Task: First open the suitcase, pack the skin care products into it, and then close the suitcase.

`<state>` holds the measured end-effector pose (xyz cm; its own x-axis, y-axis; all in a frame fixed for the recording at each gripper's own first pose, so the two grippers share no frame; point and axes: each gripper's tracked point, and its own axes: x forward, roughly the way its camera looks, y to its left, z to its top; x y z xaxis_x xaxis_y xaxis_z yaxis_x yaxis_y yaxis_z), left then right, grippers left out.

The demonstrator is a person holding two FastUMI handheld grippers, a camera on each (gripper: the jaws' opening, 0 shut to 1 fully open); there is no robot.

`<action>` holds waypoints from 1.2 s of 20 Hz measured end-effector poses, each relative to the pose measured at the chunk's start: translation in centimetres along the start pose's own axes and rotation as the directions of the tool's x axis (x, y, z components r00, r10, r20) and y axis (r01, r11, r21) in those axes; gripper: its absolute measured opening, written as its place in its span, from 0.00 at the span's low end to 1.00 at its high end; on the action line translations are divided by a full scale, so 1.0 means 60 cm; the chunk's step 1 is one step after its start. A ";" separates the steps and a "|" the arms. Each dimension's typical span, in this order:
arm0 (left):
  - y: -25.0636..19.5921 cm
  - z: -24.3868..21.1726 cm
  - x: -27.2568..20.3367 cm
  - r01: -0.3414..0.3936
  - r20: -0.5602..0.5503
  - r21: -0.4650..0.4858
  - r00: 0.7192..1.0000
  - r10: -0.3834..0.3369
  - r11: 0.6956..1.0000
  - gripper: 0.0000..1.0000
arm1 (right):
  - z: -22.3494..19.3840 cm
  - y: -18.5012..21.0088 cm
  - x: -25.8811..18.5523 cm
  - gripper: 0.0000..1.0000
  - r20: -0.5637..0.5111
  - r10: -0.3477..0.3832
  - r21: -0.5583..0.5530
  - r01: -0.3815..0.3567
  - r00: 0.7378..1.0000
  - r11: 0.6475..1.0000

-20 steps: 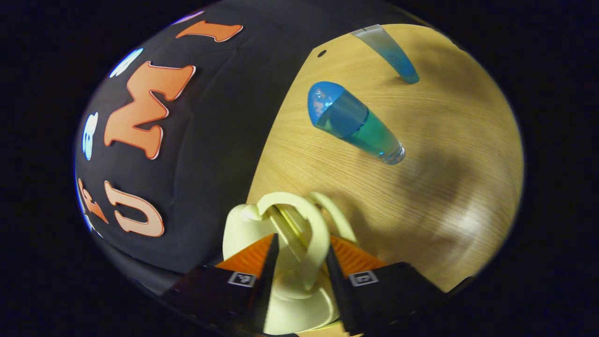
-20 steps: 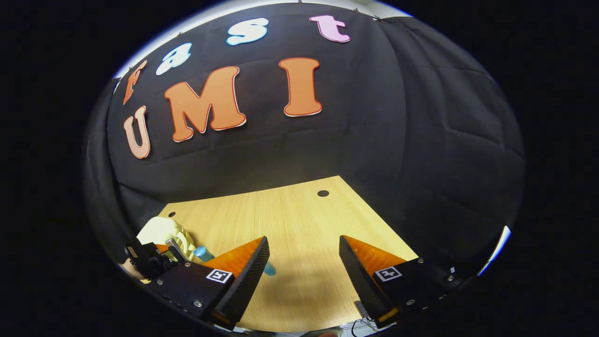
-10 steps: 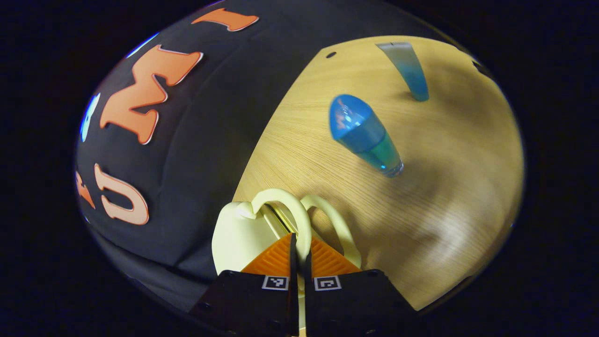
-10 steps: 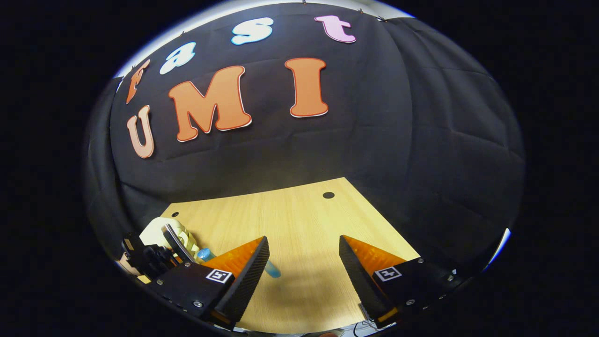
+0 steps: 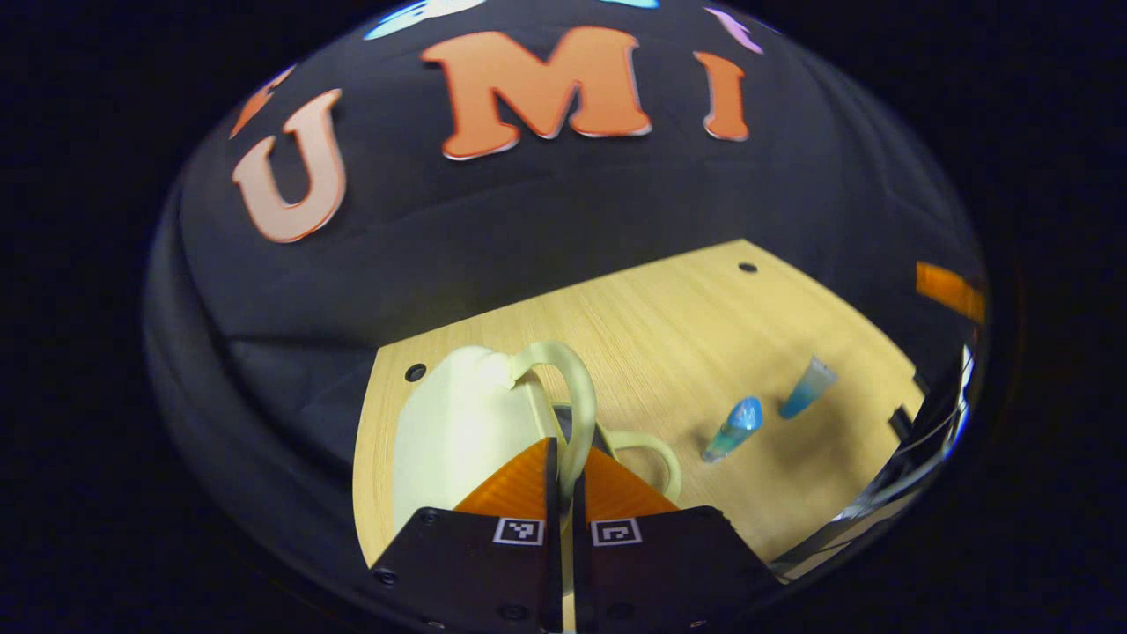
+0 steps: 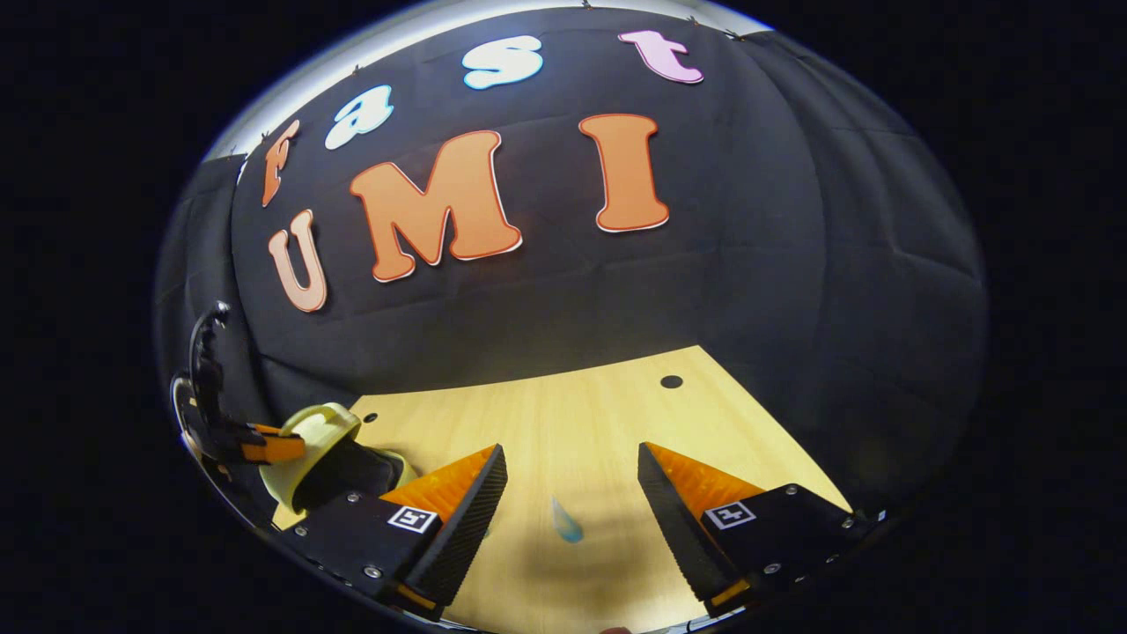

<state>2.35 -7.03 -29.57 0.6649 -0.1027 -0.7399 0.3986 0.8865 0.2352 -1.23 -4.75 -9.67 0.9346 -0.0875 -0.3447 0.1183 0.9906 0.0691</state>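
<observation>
1. Left gripper (image 5: pixel 563 458): clenched on the upper handle (image 5: pixel 563 396) of the pale yellow suitcase (image 5: pixel 458 440), both fingers pressed against the thin loop from either side, almost meeting.
2. Suitcase lid (image 5: pixel 453 431): raised, standing just ahead of the left fingertips and to their left; dark gap of the opened case just beyond the tips.
3. Second handle (image 5: pixel 656 449): lower, just right of the left fingertips, lying toward the wooden table (image 5: pixel 669 335).
4. Blue-capped bottle (image 5: pixel 732 429): lying on the table ahead and to the right of the left gripper, well apart from the suitcase.
5. Blue tube (image 5: pixel 806 387): just beyond the bottle, farther right, near it but not touching.
6. Right gripper (image 6: pixel 568 467): released, fingers spread wide apart, nothing between them but table and a small blue item.
7. That blue item (image 6: pixel 566 521): on the table between the right fingers, closer to the camera than the tips, touched by neither; too small and blurred to tell which product.
8. From the right gripper view, far left of the right fingers: suitcase (image 6: pixel 321 440) with lid up and dark interior open, the left gripper (image 6: pixel 264 447) at its raised edge.
9. Round holes in the table: one (image 6: pixel 671 381) ahead and right of the right gripper, one (image 5: pixel 416 372) left of the suitcase.
</observation>
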 end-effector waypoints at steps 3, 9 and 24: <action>0.042 0.029 -0.007 0.027 0.063 -0.228 0.998 -0.013 0.973 0.05 | 0.001 0.032 0.011 0.95 -0.009 0.040 0.028 -0.040 0.999 0.999; 0.103 0.000 0.037 -0.076 0.101 -0.337 0.988 0.116 0.938 0.05 | 0.009 0.075 0.012 0.95 -0.005 0.050 0.106 -0.050 0.999 0.993; 0.112 -0.113 0.036 -0.285 -0.252 -0.588 0.954 0.163 0.757 0.04 | 0.002 0.167 -0.008 0.95 -0.032 0.029 0.200 -0.022 0.999 0.980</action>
<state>2.17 1.78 -33.87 0.5402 0.1605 -0.8261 -0.2587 0.9658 0.0184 -0.43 5.20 -8.71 0.9263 -0.0556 -0.3726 0.1628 0.9511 0.2626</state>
